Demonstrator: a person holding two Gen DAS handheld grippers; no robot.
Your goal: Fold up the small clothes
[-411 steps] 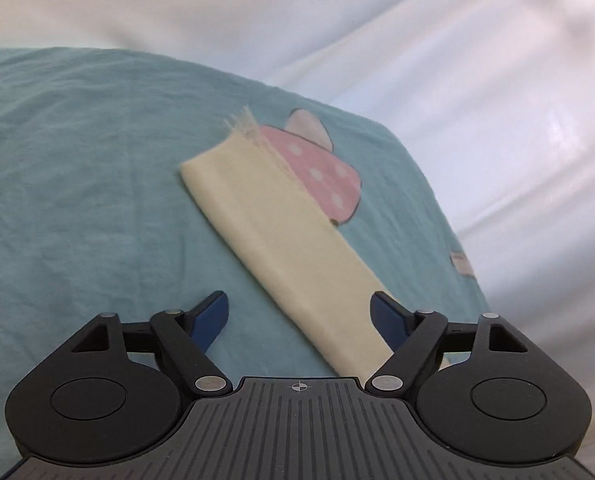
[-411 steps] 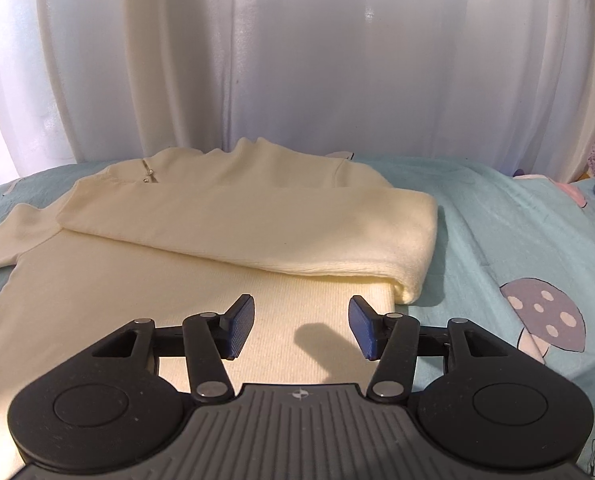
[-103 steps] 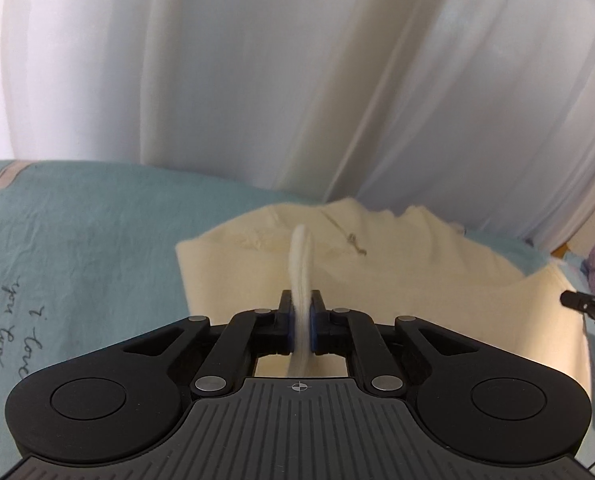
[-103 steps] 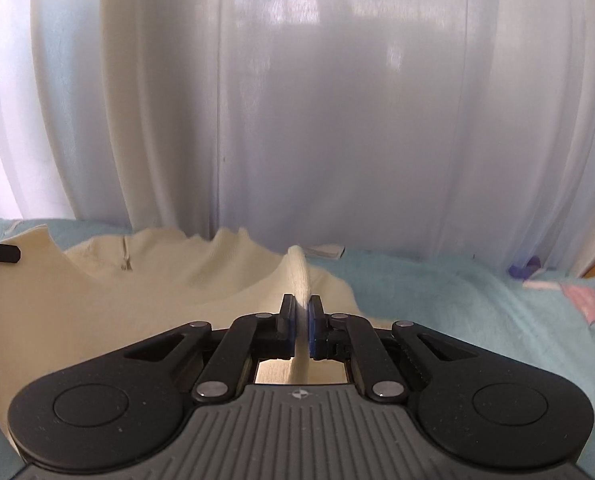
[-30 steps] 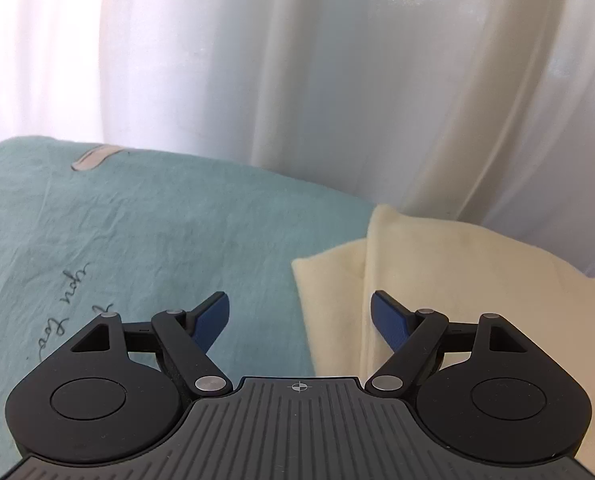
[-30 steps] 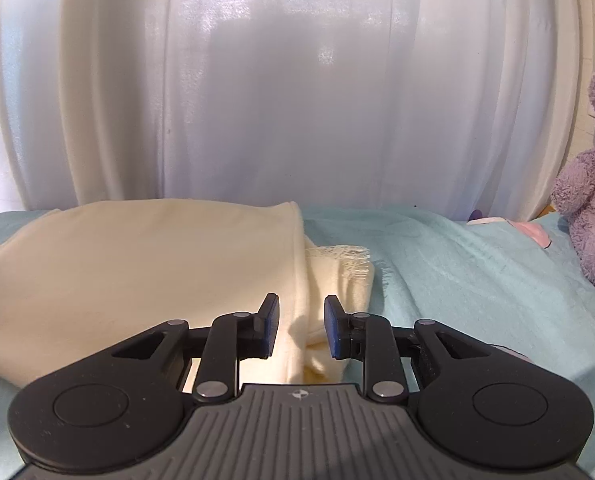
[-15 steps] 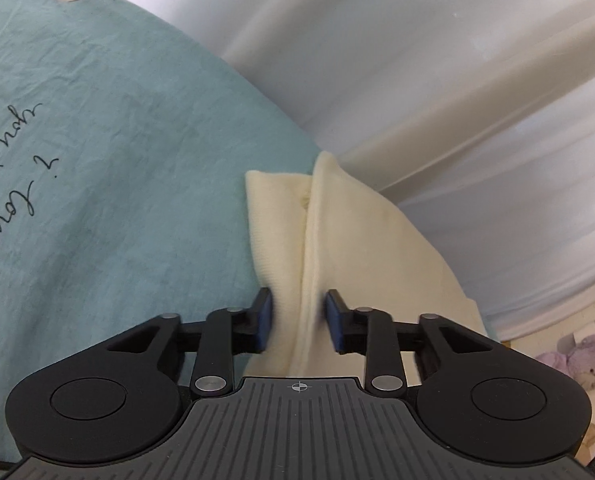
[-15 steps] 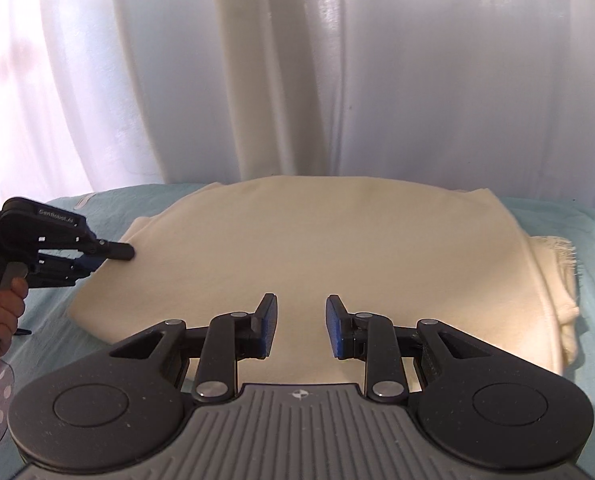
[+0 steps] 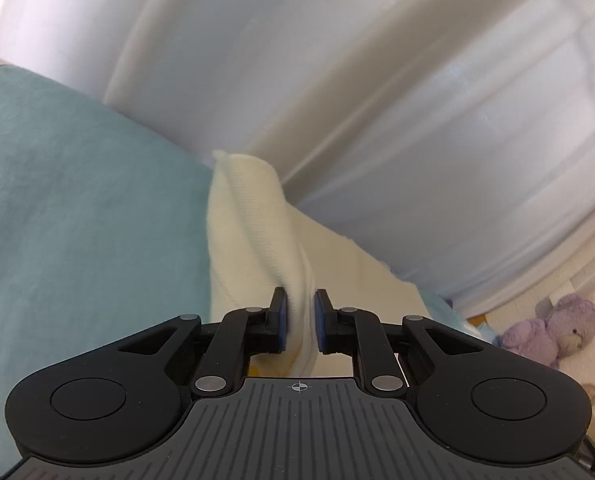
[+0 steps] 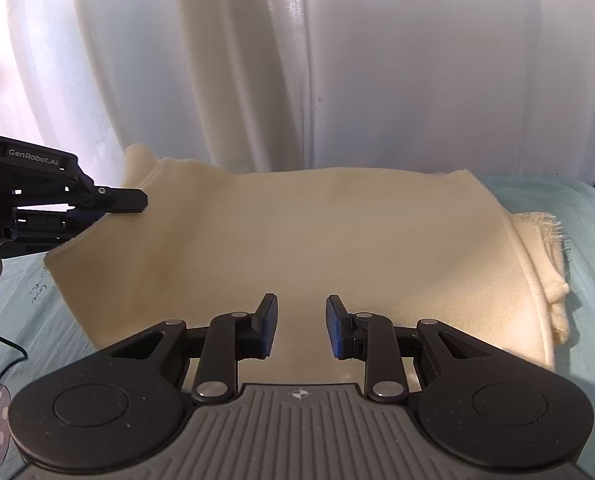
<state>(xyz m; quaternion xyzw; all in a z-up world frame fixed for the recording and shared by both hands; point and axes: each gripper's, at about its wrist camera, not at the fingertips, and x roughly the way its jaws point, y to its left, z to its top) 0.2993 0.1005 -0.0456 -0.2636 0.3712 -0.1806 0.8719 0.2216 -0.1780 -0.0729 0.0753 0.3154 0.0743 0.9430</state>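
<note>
Two grippers work one cream sweater (image 10: 297, 240), folded on the teal bedsheet (image 9: 77, 220). The left gripper (image 9: 300, 322) has just been closing, its jaws now pinching the sweater's raised left edge, likely to carry it across for another fold. The right gripper (image 10: 300, 326) hovers over the near edge, jaws narrowly apart, empty. White curtains (image 10: 337, 60) hang behind; a purple plush toy (image 9: 549, 330) sits far right.

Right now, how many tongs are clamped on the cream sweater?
1. The left tongs have just been closing and pinch the cream sweater at its left edge. The right tongs hover open over its near edge, gripping nothing.
</note>
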